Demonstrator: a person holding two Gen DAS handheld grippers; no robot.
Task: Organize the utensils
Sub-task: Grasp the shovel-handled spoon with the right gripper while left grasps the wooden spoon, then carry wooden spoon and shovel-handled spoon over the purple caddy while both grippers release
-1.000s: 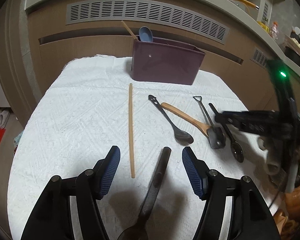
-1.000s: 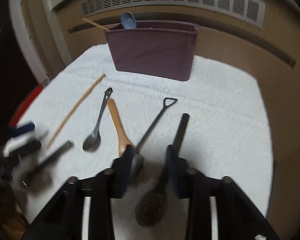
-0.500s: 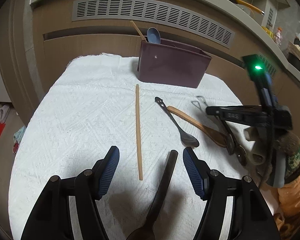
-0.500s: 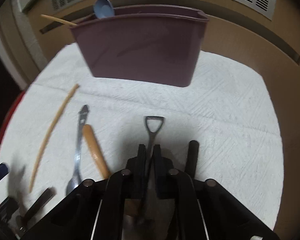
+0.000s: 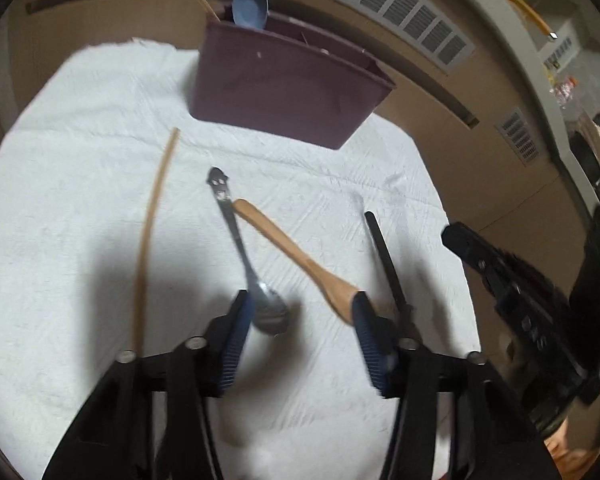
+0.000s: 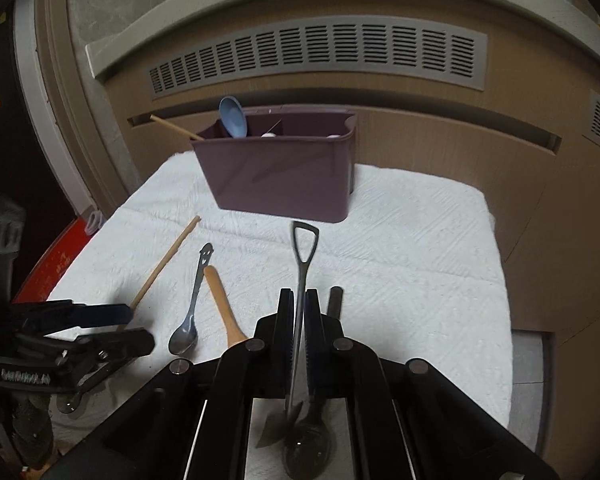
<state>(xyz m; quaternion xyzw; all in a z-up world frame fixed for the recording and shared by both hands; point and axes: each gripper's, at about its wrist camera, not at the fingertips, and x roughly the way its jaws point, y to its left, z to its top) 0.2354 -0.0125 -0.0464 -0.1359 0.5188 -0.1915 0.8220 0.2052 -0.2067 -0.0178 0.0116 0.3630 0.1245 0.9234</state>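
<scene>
My right gripper (image 6: pixel 299 310) is shut on a thin metal shovel-shaped spoon (image 6: pixel 302 256), whose loop handle sticks out ahead, raised off the white cloth (image 6: pixel 420 240). My left gripper (image 5: pixel 300 336) hangs low over the cloth (image 5: pixel 60 200) with its jaws closing. Between them lie the bowl of a metal spoon (image 5: pixel 270 314) and the head of a wooden spoon (image 5: pixel 336 292); neither is gripped. A loose chopstick (image 5: pixel 148 240) lies to the left and a black-handled spoon (image 5: pixel 388 264) to the right. The purple caddy (image 5: pixel 284 88) (image 6: pixel 284 172) stands at the back, holding a blue spoon (image 5: pixel 250 6) and a chopstick.
A brown cabinet front with a vent grille (image 6: pixel 320 56) rises right behind the caddy. The cloth ends close to the right (image 6: pixel 496 280). The right gripper's black body (image 5: pixel 520 300) sits beside my left one. A red object (image 6: pixel 56 264) lies on the floor at left.
My right gripper closed on the shovel-shaped spoon and lifted it off the cloth. My left gripper moved from the dark-handled spoon to the metal and wooden spoons, and its jaws narrowed.
</scene>
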